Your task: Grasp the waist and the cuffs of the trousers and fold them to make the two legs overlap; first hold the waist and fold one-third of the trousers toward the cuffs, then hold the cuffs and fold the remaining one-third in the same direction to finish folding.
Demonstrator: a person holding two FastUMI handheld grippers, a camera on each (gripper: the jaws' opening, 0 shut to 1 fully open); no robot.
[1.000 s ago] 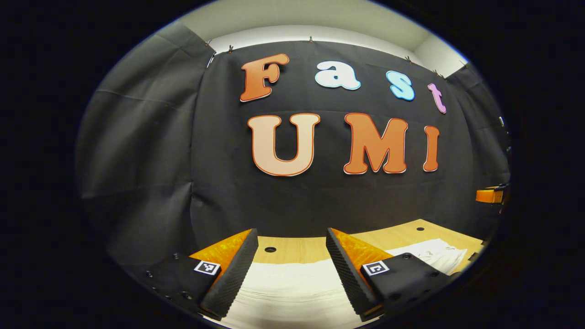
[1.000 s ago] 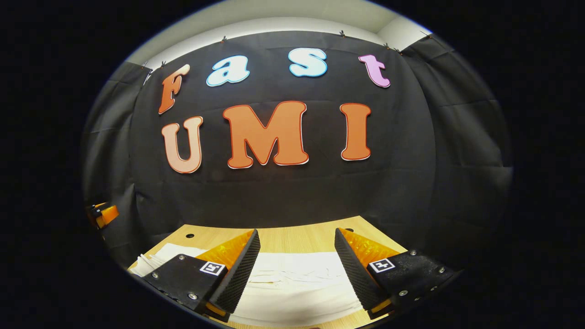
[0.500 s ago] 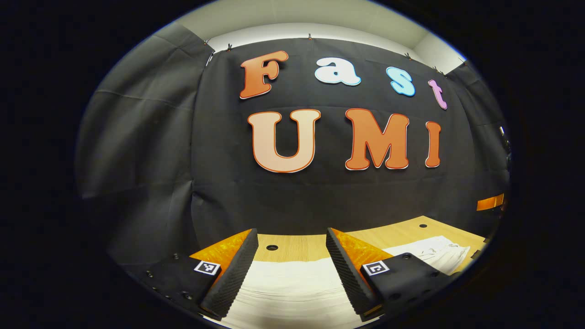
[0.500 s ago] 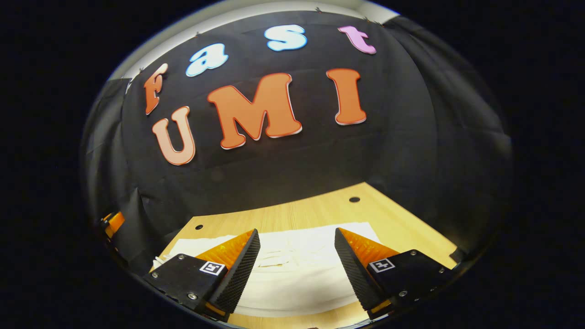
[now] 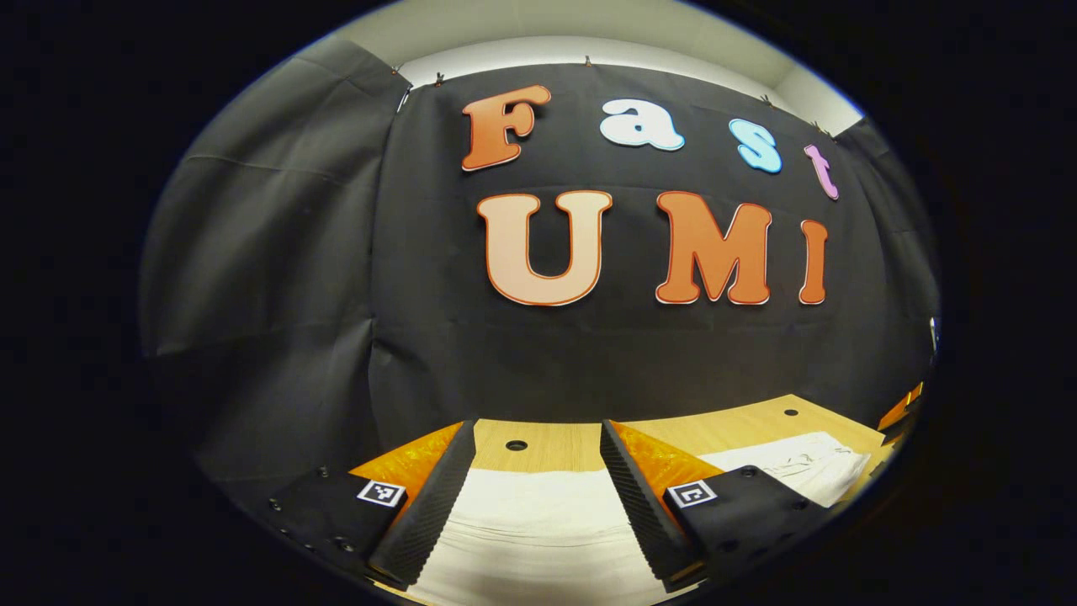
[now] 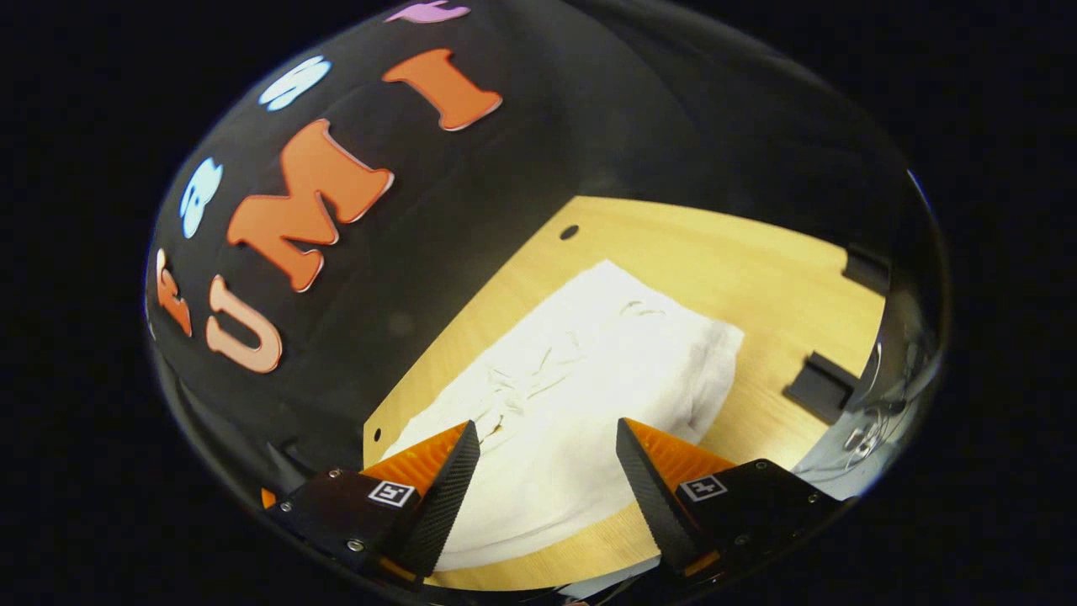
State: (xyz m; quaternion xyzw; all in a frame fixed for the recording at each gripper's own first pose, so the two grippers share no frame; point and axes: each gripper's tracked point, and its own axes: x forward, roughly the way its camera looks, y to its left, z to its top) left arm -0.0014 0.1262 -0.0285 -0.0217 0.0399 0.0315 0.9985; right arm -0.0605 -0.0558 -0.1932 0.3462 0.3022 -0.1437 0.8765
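Note:
White trousers [image 6: 580,379] lie flat on the wooden table [image 6: 757,261], their wrinkled waist end spread ahead of my right gripper [image 6: 547,433]. That gripper hovers open above the cloth, tilted down and rolled to one side, with nothing between its fingers. In the left gripper view, the trousers [image 5: 538,522] stretch across the bottom and away to the right end [image 5: 799,463]. My left gripper [image 5: 537,431] stands open low over the pale cloth, touching nothing. A sliver of the other gripper [image 5: 900,412] shows at the far right edge.
The table [image 5: 555,444] has small round holes near its far edge [image 5: 516,444] [image 6: 569,231]. Two dark brackets [image 6: 820,383] sit at the table's right side in the right gripper view. Black cloth walls close in behind the table.
My right gripper has tipped downward and rolled, so the trousers and table now show from above. My left gripper has shifted only slightly. Both stay open.

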